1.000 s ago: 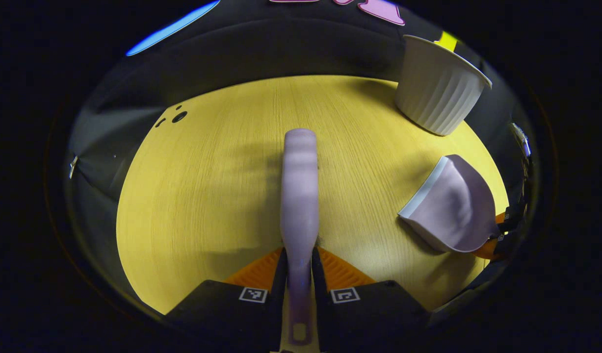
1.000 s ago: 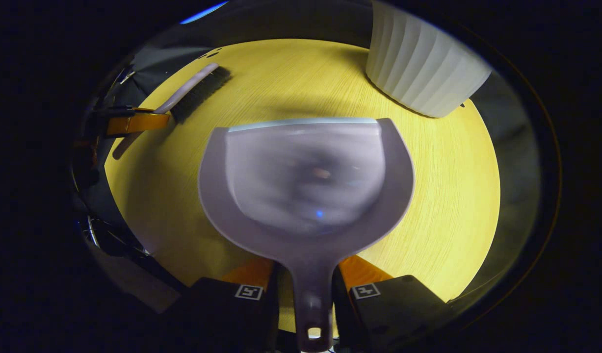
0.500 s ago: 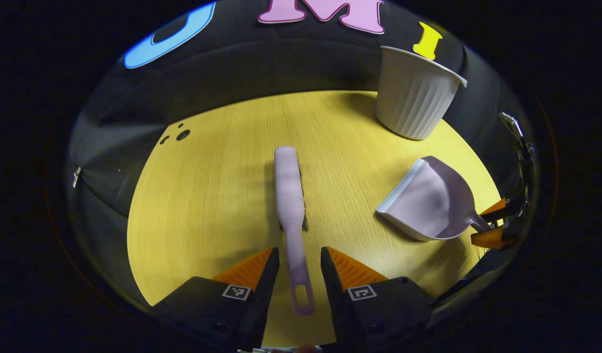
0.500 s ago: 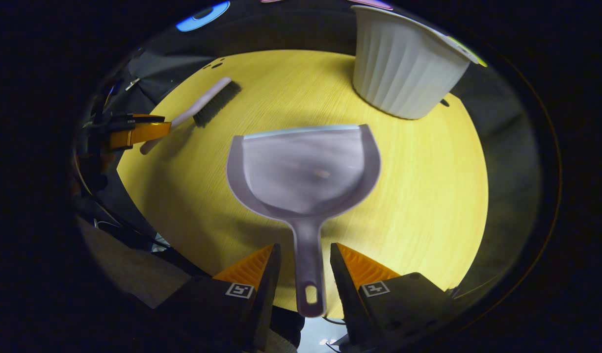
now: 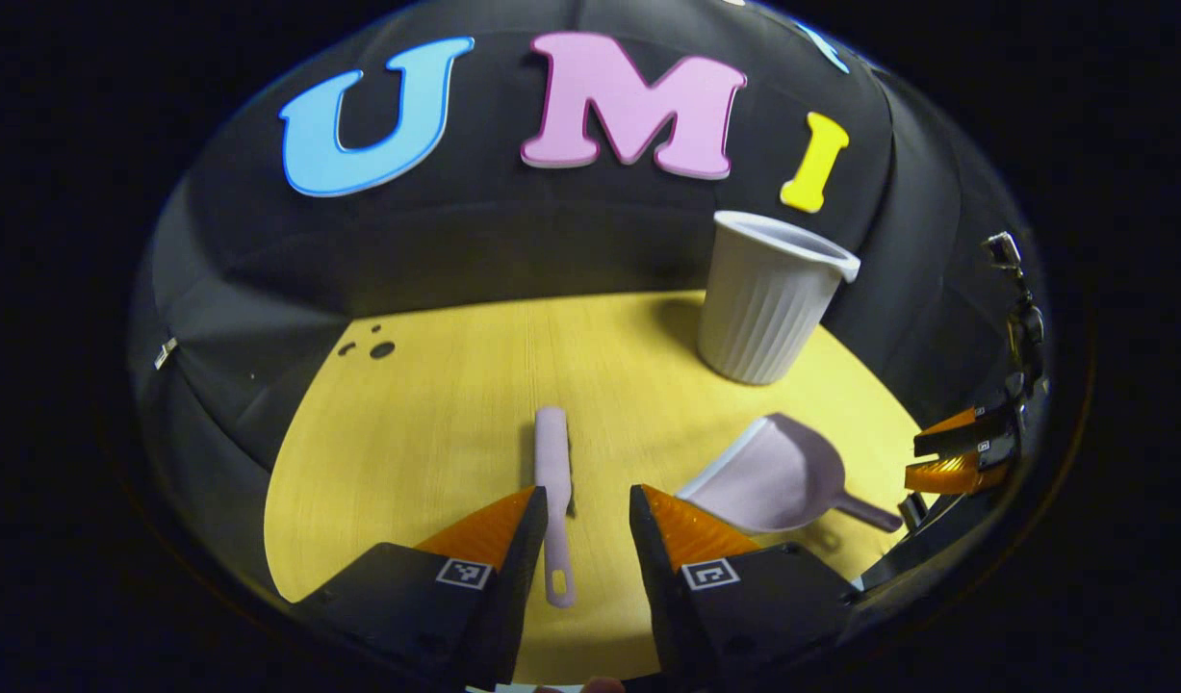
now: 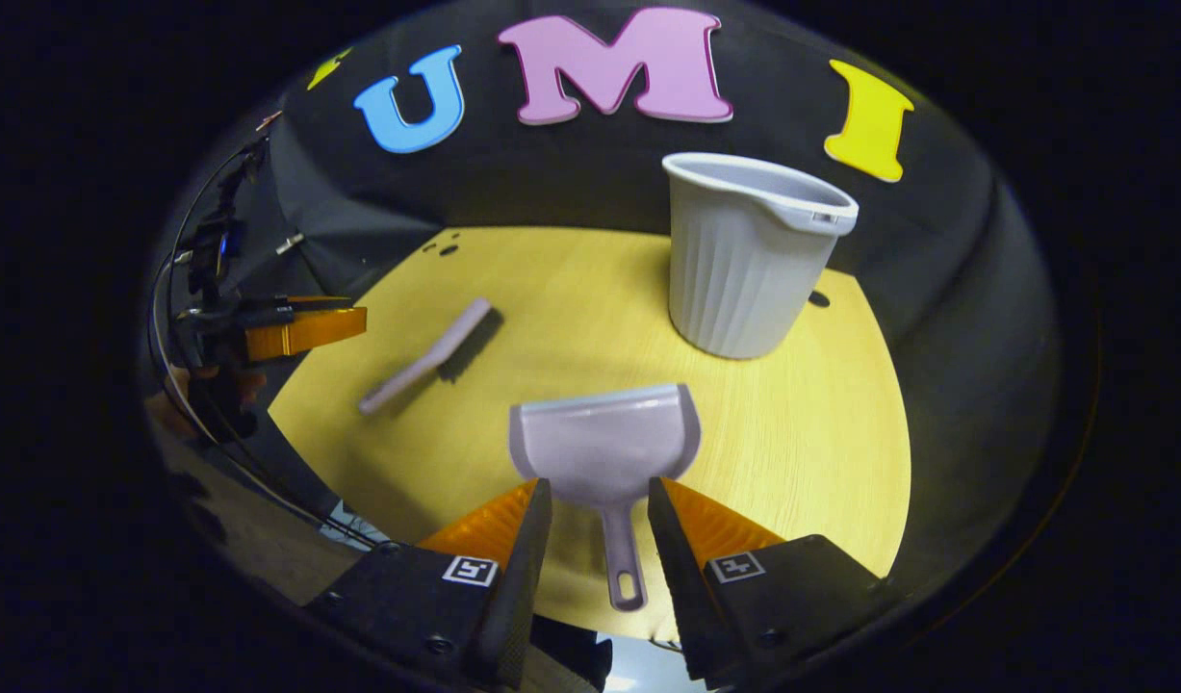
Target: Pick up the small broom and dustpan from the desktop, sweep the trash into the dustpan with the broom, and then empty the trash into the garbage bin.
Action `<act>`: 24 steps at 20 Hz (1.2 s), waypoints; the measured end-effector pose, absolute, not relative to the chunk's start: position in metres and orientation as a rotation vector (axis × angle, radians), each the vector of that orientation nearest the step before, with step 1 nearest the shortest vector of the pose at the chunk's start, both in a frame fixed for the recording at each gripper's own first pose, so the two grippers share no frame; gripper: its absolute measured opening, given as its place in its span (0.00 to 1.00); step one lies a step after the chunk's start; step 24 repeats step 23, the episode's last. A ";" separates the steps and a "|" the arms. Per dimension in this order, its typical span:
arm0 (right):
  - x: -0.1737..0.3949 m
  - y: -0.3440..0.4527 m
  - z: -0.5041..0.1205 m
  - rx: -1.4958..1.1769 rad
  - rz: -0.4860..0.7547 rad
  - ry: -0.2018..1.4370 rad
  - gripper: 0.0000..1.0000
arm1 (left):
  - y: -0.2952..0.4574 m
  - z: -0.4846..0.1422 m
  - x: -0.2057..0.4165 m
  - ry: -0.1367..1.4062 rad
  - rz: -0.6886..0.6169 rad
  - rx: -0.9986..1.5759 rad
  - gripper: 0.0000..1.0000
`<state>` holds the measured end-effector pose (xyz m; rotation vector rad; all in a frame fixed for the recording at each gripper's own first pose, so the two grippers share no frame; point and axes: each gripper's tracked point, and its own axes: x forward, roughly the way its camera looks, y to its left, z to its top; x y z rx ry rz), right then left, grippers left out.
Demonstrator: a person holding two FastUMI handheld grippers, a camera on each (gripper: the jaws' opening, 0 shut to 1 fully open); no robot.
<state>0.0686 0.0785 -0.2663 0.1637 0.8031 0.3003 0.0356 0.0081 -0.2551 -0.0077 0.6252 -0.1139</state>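
The small broom (image 5: 553, 460) lies flat on the yellow desk (image 5: 426, 433), and we see its handle running back between the fingers of our left hand-held gripper (image 5: 583, 525), which stands released: both fingers are spread apart with a gap to the handle on each side, touching nothing. In the right gripper view the broom (image 6: 426, 354) lies on the left part of the desk (image 6: 821, 433), bristles toward the far side, with the left hand-held gripper (image 6: 301, 327) just off its near end.

Our right hand-held gripper (image 6: 600, 520) is likewise released, its fingers open on either side of the dustpan (image 6: 604, 443) handle without pressing on it. The dustpan rests on the desk with its mouth facing the far side. In the left gripper view the dustpan (image 5: 778, 472) sits to the right of the broom, and the right hand-held gripper (image 5: 956, 452) shows past its handle at the right edge.

Farther out, the garbage bin (image 6: 749, 255) stands upright on the far right part of the desk, beyond the dustpan and apart from it. In the left gripper view the garbage bin (image 5: 768, 298) stands near the black cloth wall (image 5: 455, 250).
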 end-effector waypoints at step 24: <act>0.111 0.070 -0.184 0.172 0.205 0.475 0.75 | -0.019 -0.215 0.044 0.503 -0.189 -0.033 0.57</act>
